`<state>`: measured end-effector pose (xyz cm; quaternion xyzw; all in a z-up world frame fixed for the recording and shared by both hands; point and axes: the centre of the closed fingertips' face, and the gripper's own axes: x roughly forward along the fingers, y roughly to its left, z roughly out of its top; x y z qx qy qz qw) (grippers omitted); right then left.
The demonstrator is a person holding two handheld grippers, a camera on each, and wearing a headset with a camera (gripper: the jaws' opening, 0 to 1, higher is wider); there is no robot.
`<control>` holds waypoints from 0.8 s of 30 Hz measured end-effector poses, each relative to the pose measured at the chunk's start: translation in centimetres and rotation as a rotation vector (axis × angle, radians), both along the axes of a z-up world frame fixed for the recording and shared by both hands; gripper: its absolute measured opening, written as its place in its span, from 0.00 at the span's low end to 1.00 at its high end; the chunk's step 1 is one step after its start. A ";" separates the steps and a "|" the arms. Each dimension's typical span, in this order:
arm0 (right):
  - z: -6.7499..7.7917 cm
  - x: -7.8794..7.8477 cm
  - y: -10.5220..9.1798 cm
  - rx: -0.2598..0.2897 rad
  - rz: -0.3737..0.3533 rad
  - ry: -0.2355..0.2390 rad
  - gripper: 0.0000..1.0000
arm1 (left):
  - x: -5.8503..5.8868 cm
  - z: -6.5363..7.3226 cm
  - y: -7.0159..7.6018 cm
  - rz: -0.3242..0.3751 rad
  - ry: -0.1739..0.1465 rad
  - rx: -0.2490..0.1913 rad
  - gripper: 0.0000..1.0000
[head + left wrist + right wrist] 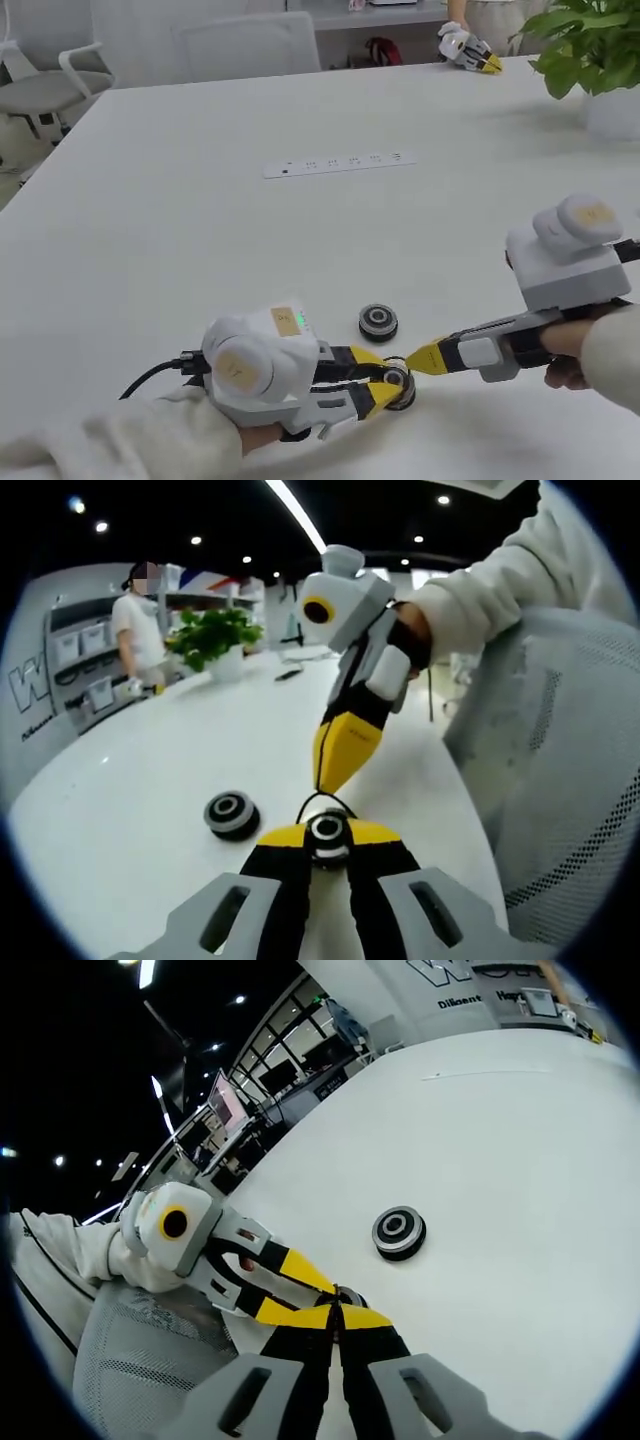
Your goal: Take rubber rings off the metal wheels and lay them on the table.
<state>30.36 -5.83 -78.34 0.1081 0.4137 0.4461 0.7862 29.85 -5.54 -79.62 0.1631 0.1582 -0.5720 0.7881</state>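
Note:
My left gripper [392,383] is shut on a small metal wheel [328,832], held just above the white table [200,230] near its front edge. The right gripper [410,362] comes in from the right, its yellow tips closed and meeting the wheel. In the left gripper view a thin black rubber ring [322,802] loops up from the wheel into the right gripper's [325,780] pinched tips. A second wheel [378,321] with its black ring still on lies flat on the table just behind, also seen as the wheel [399,1231] in the right gripper view, ahead of the shut right gripper [337,1312].
A white power strip [340,163] lies mid-table. A potted plant [590,50] stands at the far right corner. Another gripper [468,47] rests at the far edge, with a person [135,630] standing there. Office chairs [50,85] stand beyond the left edge.

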 end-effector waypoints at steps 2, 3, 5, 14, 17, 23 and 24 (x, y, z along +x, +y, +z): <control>0.0 0.0 0.0 0.001 0.000 0.004 0.00 | 0.0 0.0 0.0 0.008 0.015 0.022 0.14; 0.0 0.0 0.0 -0.001 0.000 0.004 0.00 | 0.0 0.0 0.0 0.010 0.016 0.030 0.14; 0.0 0.0 0.0 -0.002 0.001 0.005 0.00 | 0.0 0.1 0.0 0.010 0.014 0.047 0.15; -0.1 0.1 -0.4 0.003 -0.008 0.016 0.00 | -0.4 2.3 -0.3 -0.024 -0.008 0.033 0.29; 0.1 0.1 -0.4 0.010 -0.009 0.019 0.00 | -0.2 2.8 -0.2 -0.021 0.013 0.018 0.35; 0.3 0.2 -0.6 0.016 -0.010 0.017 0.00 | -0.6 4.4 -0.3 -0.040 0.027 0.014 0.52; 0.4 0.2 -0.6 0.018 -0.012 0.017 0.00 | -0.7 4.7 -0.3 -0.046 0.028 0.007 0.55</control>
